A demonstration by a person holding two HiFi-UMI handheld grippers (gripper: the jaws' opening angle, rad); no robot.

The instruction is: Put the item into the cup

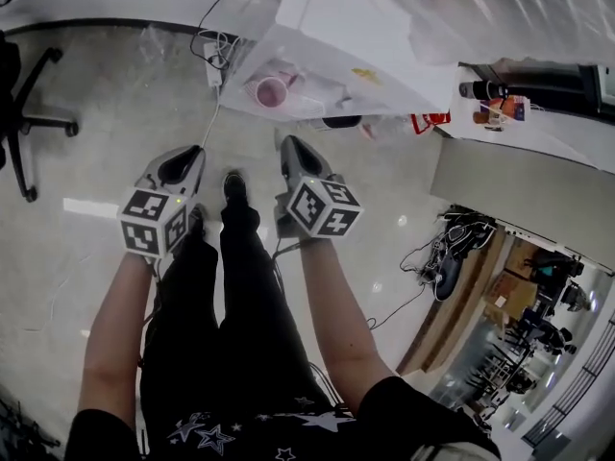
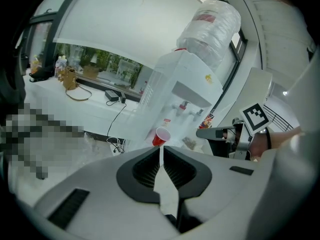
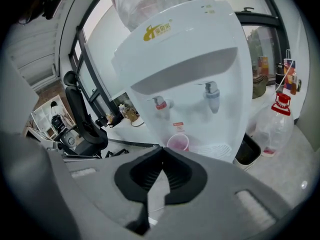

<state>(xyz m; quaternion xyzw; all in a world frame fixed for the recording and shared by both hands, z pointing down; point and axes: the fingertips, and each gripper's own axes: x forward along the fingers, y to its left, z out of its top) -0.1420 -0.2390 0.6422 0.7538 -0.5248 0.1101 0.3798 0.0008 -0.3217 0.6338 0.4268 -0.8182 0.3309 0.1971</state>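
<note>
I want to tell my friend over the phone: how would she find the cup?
Find the tall white plastic water dispenser with the big clear jug on top. In the recess under its two taps, nearer the red tap, stands the small red plastic cup. Unlike the clear bottle and black bin beside the dispenser, it is red.

Two tools, left tool [image 1: 181, 164] and right tool [image 1: 296, 152], one red cup [image 1: 272, 92], one water dispenser [image 1: 360, 60], one office chair [image 1: 27, 94]

Bright daylight, perhaps window-lit; fisheye-warped edges
</note>
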